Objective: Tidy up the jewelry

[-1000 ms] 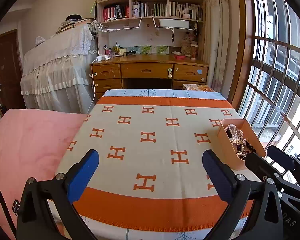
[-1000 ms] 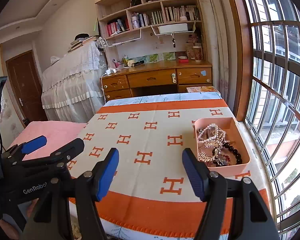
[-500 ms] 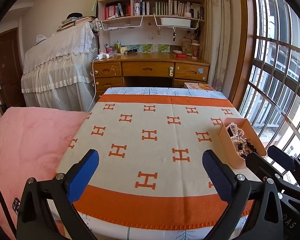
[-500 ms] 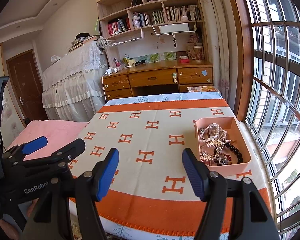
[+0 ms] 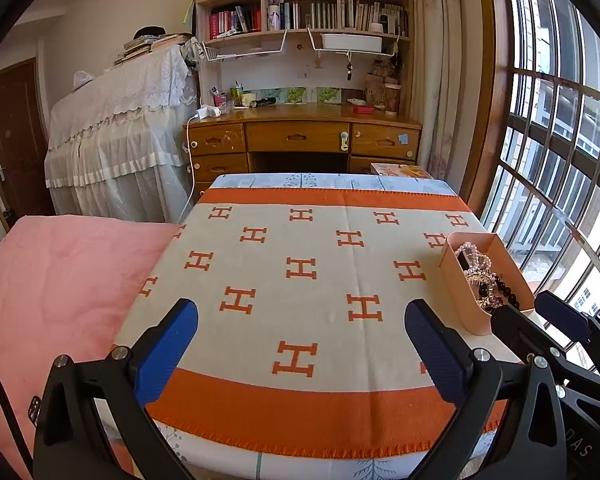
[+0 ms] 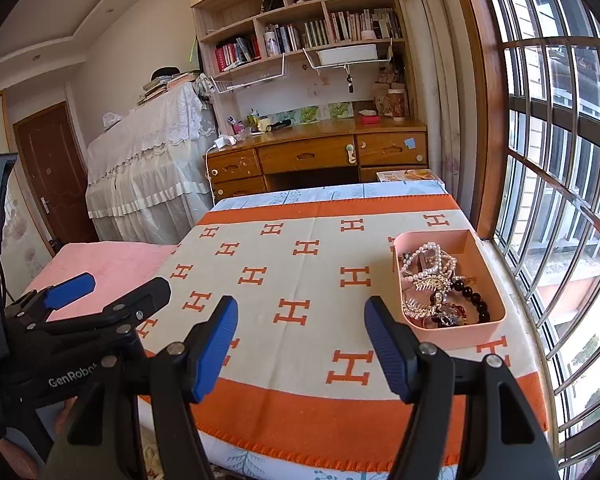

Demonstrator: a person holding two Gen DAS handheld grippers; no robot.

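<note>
A pink tray (image 6: 479, 326) stands at the right edge of the cloth-covered table (image 6: 300, 400), near the window. In it lies a heap of jewelry (image 6: 436, 284): pearl strands, sparkly hair combs and a dark bead bracelet. The same tray (image 5: 456, 284) shows at the right in the left wrist view. My right gripper (image 6: 300, 340) hovers open over the front of the table, left of the tray, with nothing between its blue pads. My left gripper (image 5: 300, 350) is also open and empty above the near orange border; its body (image 6: 84, 320) shows at the left in the right wrist view.
The cloth is cream with orange H marks and orange borders. A pink bed cover (image 5: 60, 288) lies to the left. A barred window (image 6: 560, 200) runs close along the table's right side. Beyond stand a wooden desk (image 5: 300, 140) and bookshelves.
</note>
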